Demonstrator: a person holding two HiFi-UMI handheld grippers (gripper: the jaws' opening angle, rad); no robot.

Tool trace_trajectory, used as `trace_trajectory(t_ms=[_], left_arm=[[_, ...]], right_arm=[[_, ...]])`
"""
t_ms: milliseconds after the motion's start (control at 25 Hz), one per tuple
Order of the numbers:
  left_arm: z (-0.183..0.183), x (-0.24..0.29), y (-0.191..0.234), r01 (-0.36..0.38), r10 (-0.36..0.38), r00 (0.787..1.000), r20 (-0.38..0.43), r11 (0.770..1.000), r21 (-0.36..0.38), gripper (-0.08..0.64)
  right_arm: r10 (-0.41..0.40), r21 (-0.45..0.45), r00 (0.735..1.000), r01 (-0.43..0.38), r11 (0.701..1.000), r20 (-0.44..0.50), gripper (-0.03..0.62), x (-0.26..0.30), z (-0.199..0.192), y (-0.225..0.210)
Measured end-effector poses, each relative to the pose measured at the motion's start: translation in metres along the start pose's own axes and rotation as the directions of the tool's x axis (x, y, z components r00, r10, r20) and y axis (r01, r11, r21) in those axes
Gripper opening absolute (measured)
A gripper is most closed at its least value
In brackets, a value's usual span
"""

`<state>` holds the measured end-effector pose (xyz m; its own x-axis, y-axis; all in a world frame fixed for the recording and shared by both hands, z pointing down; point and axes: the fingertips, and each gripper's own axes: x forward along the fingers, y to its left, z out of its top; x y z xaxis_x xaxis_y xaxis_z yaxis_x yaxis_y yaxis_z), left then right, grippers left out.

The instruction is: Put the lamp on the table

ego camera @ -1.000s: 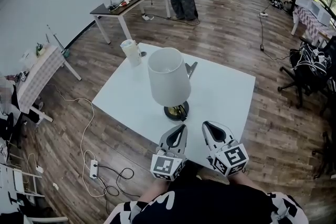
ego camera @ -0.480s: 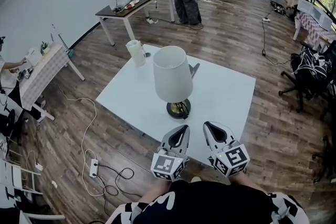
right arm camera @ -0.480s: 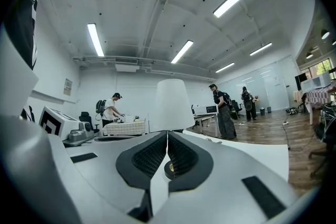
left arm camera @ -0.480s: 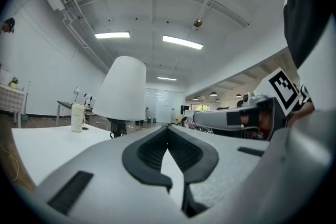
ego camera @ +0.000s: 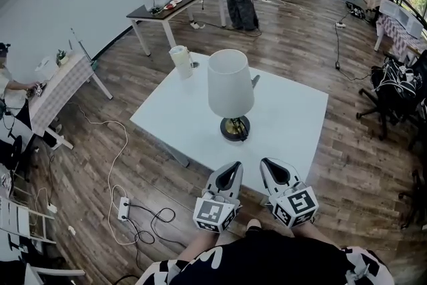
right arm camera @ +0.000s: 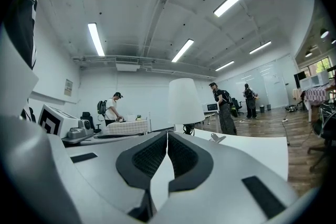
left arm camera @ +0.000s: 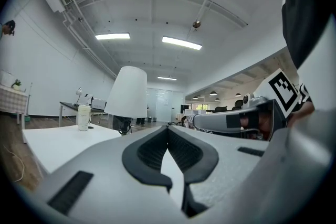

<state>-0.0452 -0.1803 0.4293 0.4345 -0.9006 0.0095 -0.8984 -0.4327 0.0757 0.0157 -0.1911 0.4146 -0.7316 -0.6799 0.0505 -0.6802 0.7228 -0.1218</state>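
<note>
When scanning from the left, note the pale cup (ego camera: 180, 61) at the far corner of the white table (ego camera: 293, 123). Nearer, by its near edge, see the left gripper (ego camera: 233, 167) pinched shut on nothing. At mid-table, find the lamp (ego camera: 231, 87) standing upright, apart from both claws. Last, see the right gripper (ego camera: 267, 165) likewise closed and empty.

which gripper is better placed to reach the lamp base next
Left, narrowly. In the head view the left gripper sits nearly in line with the lamp base on the table; the right gripper is further to the side. Both are shut and empty.
</note>
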Motion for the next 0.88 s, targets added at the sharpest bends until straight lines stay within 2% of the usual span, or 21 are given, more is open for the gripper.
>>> trace_trajectory(t_ms=[360,880], left_arm=[[0.002,-0.063,-0.019,-0.001,0.001,1.000,0.007,1.000,0.003,0.005],[-0.008,-0.151,-0.064,0.058,-0.058,0.998,-0.003,0.998,0.000,0.005]], right_arm=[[-0.015,0.007,1.000,0.015,1.000,0.005,0.020,-0.040,-0.010,0.054],[-0.097,0.030,0.995,0.097,0.995,0.015,0.020,-0.115,-0.032,0.125]])
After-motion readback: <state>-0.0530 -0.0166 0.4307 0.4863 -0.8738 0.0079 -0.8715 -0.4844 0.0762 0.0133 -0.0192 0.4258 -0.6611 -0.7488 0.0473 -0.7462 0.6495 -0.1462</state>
